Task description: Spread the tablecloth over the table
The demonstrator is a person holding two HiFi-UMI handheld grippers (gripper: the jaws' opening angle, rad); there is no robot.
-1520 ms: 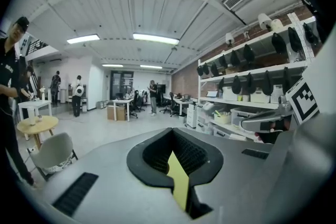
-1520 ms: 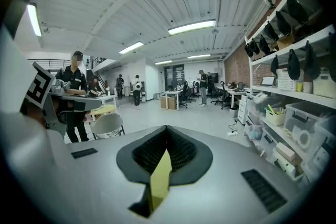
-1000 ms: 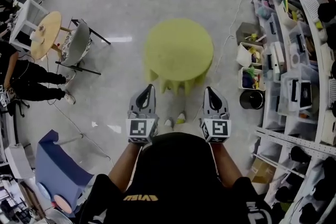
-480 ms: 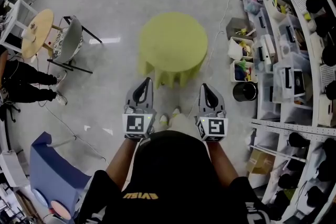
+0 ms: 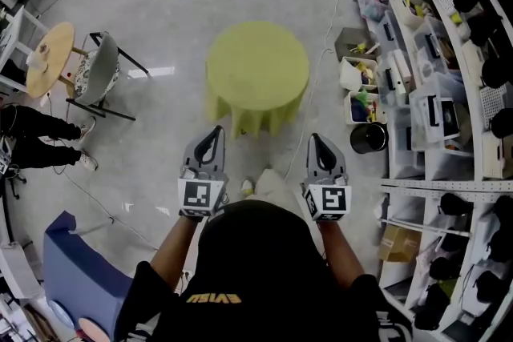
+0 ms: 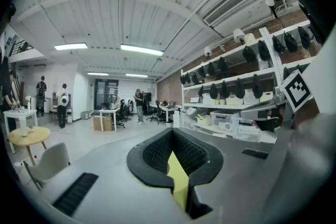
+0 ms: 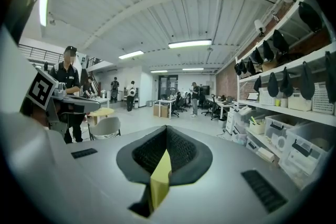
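Both the left tongs (image 5: 214, 132) and the right tongs (image 5: 314, 139) are staying shut and empty, drifting slightly apart short of the counter's near edge. The tablecloth (image 5: 256, 68) is still draping the whole counter.

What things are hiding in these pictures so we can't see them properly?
Table under the yellow-green tablecloth: head view, cloth covers it all.
Most of that tablecloth: both gripper views, shut fingers leave only a yellow sliver.
Things in the bins by the shelves: head view, too small.
Person in black: head view, cut off by the left edge.
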